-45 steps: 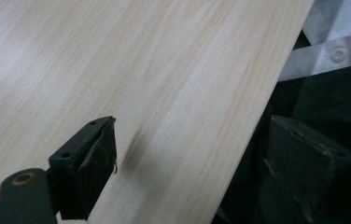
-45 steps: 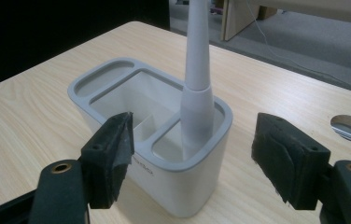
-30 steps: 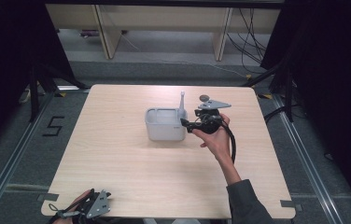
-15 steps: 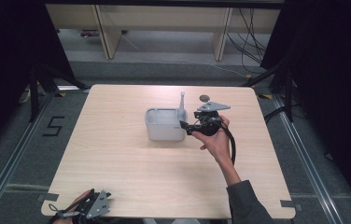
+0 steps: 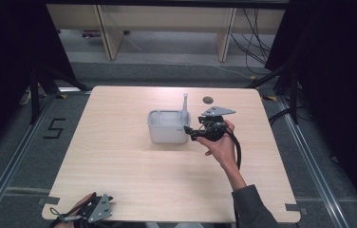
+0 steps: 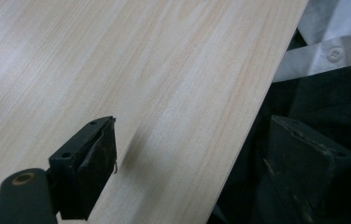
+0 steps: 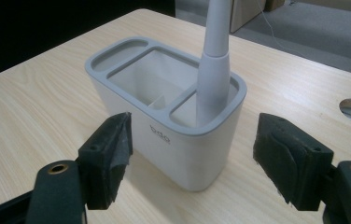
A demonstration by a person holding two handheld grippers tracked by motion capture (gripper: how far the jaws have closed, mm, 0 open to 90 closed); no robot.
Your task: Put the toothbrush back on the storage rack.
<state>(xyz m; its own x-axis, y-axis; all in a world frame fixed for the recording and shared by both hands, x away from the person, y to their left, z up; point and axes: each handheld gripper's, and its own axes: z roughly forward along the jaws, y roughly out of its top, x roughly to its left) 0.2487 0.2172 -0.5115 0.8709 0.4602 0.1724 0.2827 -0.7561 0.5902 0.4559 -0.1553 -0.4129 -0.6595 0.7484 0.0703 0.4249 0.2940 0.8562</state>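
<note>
A grey holder (image 5: 167, 127) with several compartments stands near the middle of the wooden table (image 5: 134, 175). A pale brush handle (image 5: 185, 102) stands upright in its right-hand compartment. My right gripper (image 5: 192, 133) is at the holder's right end, held level in a hand. In the right gripper view the holder (image 7: 164, 135) and handle (image 7: 213, 74) sit just ahead. My right gripper (image 7: 194, 140) is open, with its jaws flanking the holder's near end without touching it. My left gripper (image 5: 93, 212) rests at the table's front left edge. It stands open and empty (image 6: 199, 135) over that edge.
A round cable hole (image 5: 208, 99) lies in the table behind the right gripper. Shelving and cables stand on the floor beyond the far edge. In the left gripper view, the person's dark and white clothing (image 6: 332, 60) shows just off the table edge.
</note>
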